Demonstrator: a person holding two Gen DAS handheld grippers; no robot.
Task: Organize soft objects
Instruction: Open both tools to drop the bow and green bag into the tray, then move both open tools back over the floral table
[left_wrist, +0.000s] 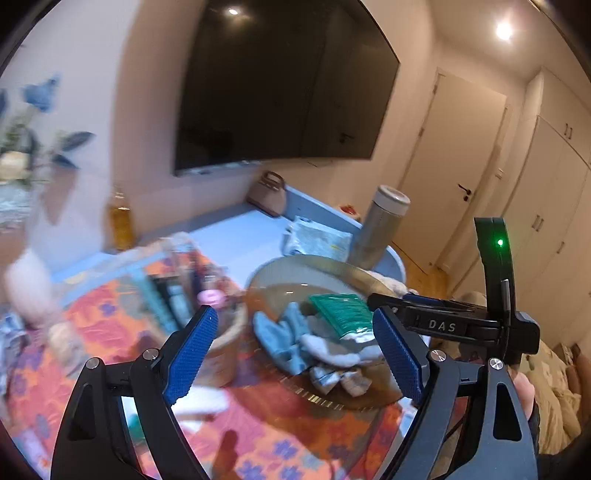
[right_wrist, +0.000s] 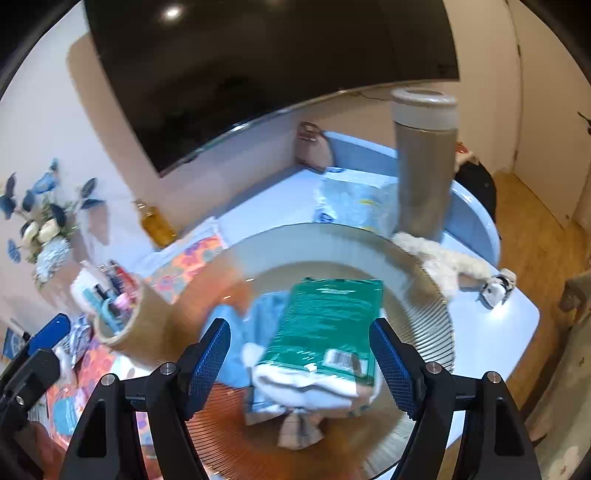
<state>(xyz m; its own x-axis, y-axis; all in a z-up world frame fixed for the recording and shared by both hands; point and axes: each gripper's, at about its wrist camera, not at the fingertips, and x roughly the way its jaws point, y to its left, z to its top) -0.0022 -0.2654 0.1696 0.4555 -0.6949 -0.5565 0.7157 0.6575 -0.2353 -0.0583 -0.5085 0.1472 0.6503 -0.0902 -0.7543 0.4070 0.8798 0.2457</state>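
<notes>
Both grippers stand open over a ribbed glass bowl (right_wrist: 436, 332) on a blue table (right_wrist: 509, 325). The right gripper (right_wrist: 299, 363) holds its blue pads wide on either side of a green pack (right_wrist: 325, 325), not pressing it. The pack lies on top of a white cloth (right_wrist: 306, 387) and a blue cloth (right_wrist: 236, 332), all inside the bowl near its centre.

The left gripper (left_wrist: 295, 354) is also spread wide, with nothing between its pads; the same pile sits ahead of it in the bowl, and the right gripper's body crosses at 3 o'clock.

Beyond the bowl at 1 o'clock stands a grey flask (right_wrist: 424, 162), upright, with a fluffy cream toy (right_wrist: 443, 258) at its foot by the bowl's rim. At 9 o'clock of the bowl a round holder (right_wrist: 122, 314) carries small items, on a flowered mat (left_wrist: 110, 325). An amber bottle (right_wrist: 157, 223) stands at 10 o'clock by the wall, under a dark screen (right_wrist: 258, 74).
</notes>
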